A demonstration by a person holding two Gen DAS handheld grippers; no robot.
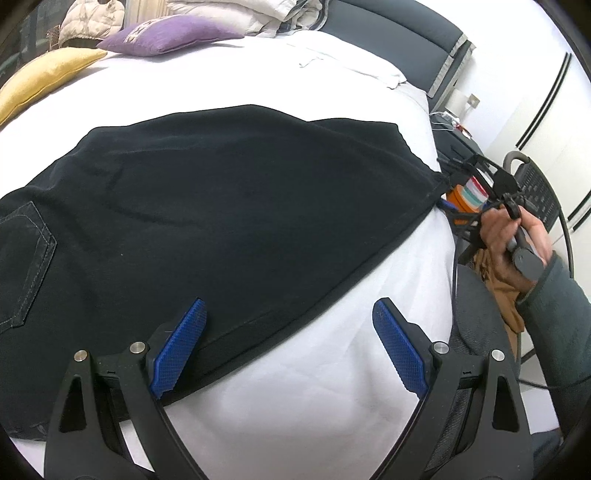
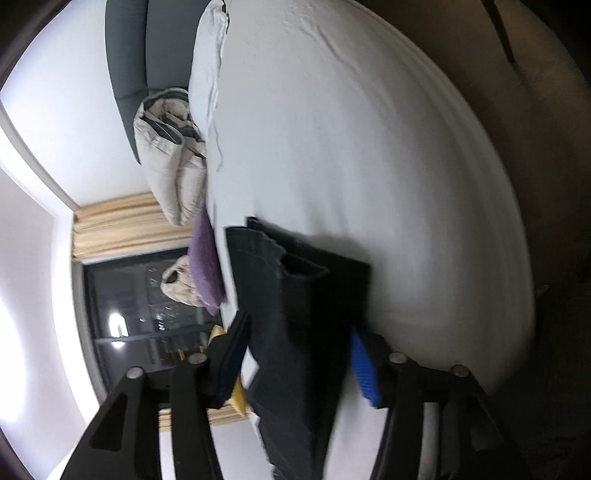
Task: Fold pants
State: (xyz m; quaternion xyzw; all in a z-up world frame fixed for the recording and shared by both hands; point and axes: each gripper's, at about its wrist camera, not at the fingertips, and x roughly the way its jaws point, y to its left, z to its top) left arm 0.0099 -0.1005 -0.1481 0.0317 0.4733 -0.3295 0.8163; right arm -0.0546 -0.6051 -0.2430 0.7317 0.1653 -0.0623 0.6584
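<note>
Black pants (image 1: pixel 207 218) lie spread on the white bed (image 1: pixel 314 387); a back pocket shows at the far left. My left gripper (image 1: pixel 291 347) is open just above the pants' near edge, its left blue finger (image 1: pixel 181 347) over the cloth. My right gripper (image 1: pixel 448 190) sits at the hem corner on the bed's right side; whether it grips the hem is unclear there. In the right wrist view the pants (image 2: pixel 295 332) lie between the spread blue fingers of the right gripper (image 2: pixel 299 365), which is open.
Purple (image 1: pixel 170 33) and yellow (image 1: pixel 40 77) cushions and folded bedding (image 1: pixel 266 14) lie at the bed's far end by a dark headboard (image 1: pixel 399 33). A chair (image 1: pixel 535 192) and wardrobe stand to the right. A dark window (image 2: pixel 147 317) shows.
</note>
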